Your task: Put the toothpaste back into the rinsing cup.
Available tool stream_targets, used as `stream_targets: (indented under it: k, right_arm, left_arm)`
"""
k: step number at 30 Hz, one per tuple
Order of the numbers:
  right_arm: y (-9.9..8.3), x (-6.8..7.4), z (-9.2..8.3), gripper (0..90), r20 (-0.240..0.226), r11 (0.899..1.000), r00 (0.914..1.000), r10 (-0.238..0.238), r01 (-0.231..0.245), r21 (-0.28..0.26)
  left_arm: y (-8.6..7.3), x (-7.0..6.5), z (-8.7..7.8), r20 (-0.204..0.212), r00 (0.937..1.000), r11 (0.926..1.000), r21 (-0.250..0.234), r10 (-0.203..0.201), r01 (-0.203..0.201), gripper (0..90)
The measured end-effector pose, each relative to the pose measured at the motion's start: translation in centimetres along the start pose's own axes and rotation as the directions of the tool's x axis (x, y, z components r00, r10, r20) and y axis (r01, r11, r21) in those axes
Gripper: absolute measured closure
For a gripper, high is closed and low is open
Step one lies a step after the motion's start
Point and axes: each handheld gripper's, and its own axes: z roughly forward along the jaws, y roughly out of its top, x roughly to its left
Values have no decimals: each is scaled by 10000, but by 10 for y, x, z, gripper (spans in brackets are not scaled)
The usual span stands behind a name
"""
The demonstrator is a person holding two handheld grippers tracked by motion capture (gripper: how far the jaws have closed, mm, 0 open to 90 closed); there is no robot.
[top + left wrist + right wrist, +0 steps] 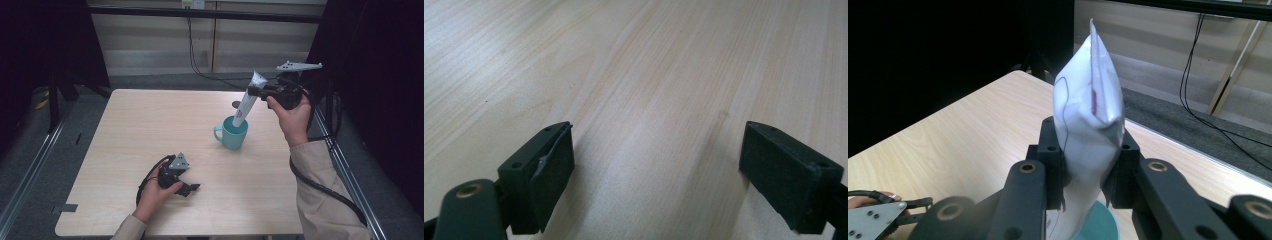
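Both my grippers are black. Left gripper: square rubber pads, pad lining peeling at one edge, screw holes in the blocks, brass bushing at the pivot. Grey three-cornered plate on top, black cable trailing. Right gripper: brass-ringed holes along both links, grey plate with screw holes, thick black cable. I'm wearing beige sleeves.
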Motion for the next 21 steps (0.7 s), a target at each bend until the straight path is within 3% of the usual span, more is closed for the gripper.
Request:
stream_targets:
  k: [21]
  right_arm:
    - [-16,-8,23,734,372,9998,9993,69,-76,184]
  left_arm:
    - [0,0,0,-30,10000,10000,-11,22,-22,141]
